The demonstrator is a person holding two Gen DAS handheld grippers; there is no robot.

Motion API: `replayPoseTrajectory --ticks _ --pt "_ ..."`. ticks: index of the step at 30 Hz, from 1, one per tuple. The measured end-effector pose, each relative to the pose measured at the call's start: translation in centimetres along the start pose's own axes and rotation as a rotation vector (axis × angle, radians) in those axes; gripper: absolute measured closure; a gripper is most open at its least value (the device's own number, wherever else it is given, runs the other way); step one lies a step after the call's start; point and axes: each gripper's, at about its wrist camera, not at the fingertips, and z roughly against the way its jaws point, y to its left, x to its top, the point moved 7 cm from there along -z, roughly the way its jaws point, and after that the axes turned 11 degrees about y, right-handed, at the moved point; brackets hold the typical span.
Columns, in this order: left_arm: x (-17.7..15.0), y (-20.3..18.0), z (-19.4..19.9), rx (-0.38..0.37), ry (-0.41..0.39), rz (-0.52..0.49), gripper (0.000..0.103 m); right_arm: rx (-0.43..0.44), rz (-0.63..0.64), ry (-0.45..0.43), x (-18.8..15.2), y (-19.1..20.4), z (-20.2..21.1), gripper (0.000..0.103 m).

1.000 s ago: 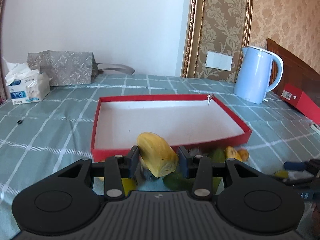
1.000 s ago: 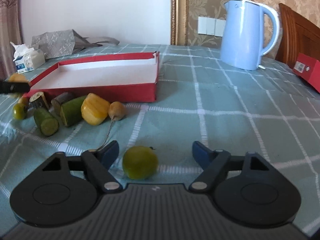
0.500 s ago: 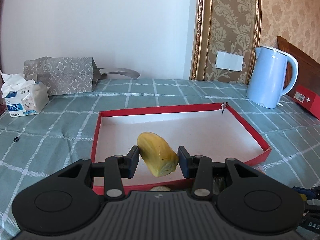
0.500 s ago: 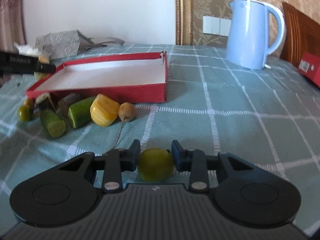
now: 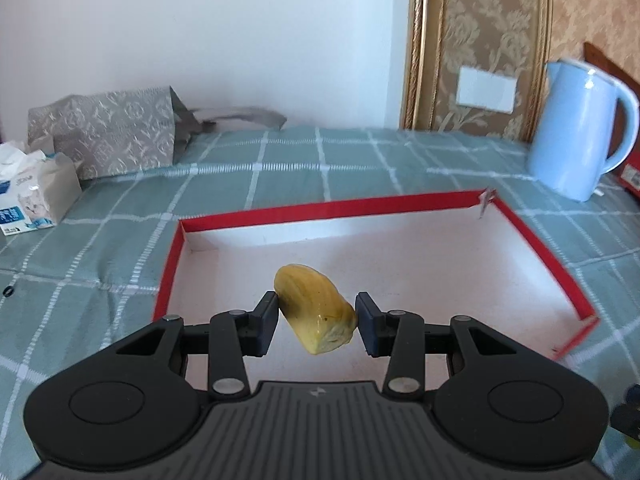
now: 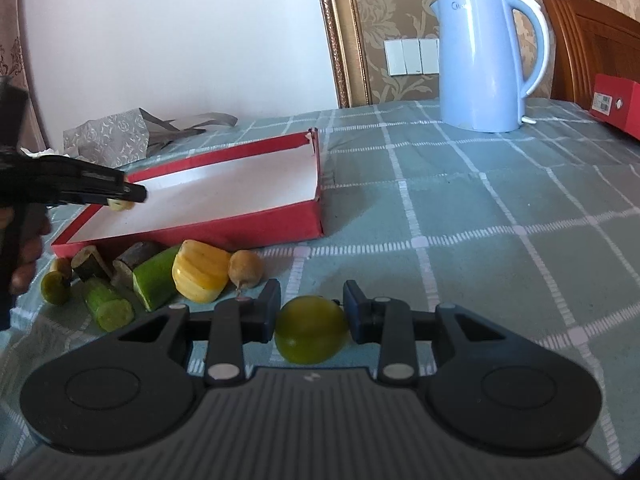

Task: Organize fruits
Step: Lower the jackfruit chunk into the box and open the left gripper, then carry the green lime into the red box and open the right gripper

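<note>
The left gripper (image 5: 317,322) clamps a yellow fruit piece (image 5: 316,314) above the red tray (image 5: 540,256); the right gripper (image 6: 311,312) clamps a green fruit (image 6: 311,329).

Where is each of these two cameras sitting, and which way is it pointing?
Left wrist: on the left hand-held gripper, looking forward and down into the red tray; its fingers clamp a yellow fruit piece.
Right wrist: on the right hand-held gripper, looking across the table; its fingers clamp a green fruit; a hand shows at left.
Shared: tray, blue kettle, patterned bag.
</note>
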Motion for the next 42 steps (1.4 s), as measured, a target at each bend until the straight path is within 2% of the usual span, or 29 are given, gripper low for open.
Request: replayPoseTrajectory --ticks 4,7,9,10,12,14,17,20,24,29,32,35,38,42 --pt "0.4 0.1 -2.5 0.019 0.060 0.003 0.061 0.007 -0.004 0.004 0.0 -0.1 -0.3 0.071" --pt "0.5 0.1 -3.4 0.036 0.071 0.008 0.060 0.017 -0.007 0.012 0.0 -0.1 -0.5 0.071" --pt "0.4 0.2 -3.3 0.054 0.065 0.009 0.052 0.013 -0.005 0.009 0.0 -0.1 -0.5 0.071" --pt "0.4 0.2 -3.2 0.075 0.057 0.003 0.048 0.016 -0.007 0.011 0.0 -0.1 -0.6 0.071" --pt "0.3 0.5 -2.5 0.110 0.020 -0.006 0.030 0.019 -0.012 0.016 0.0 -0.2 -0.7 0.071" --pt "0.3 1.0 -1.3 0.141 -0.032 0.012 0.026 0.022 -0.014 0.019 0.0 -0.3 -0.7 0.071" --pt "-0.2 2.1 1.0 0.157 -0.094 0.061 0.026 0.017 -0.009 0.017 0.0 -0.2 -0.7 0.071" --pt "-1.7 2.6 3.9 0.132 -0.163 0.094 0.024 0.011 -0.007 0.010 0.0 -0.2 -0.6 0.071" --pt "-5.1 2.3 7.1 0.032 -0.208 0.094 0.021 -0.001 0.000 0.007 0.0 0.0 -0.6 0.071" --pt "-9.8 1.8 9.1 -0.065 -0.217 0.051 0.021 -0.016 0.021 0.012 -0.2 0.4 -0.5 0.071" --pt "-11.2 1.6 8.8 -0.090 -0.191 0.016 0.021 -0.027 0.043 0.012 0.1 1.0 -0.4 0.071" --pt "-12.1 1.6 8.4 -0.118 -0.182 0.000 0.018 -0.034 0.076 -0.020 1.5 2.0 0.3 0.071" --pt "-12.6 1.6 8.3 -0.113 -0.182 -0.008 0.015 -0.038 0.129 -0.048 3.9 3.3 0.3 0.071" --pt "-12.7 1.8 8.5 -0.136 -0.190 0.003 0.015 -0.048 0.171 -0.044 7.6 4.6 -2.5 0.071"
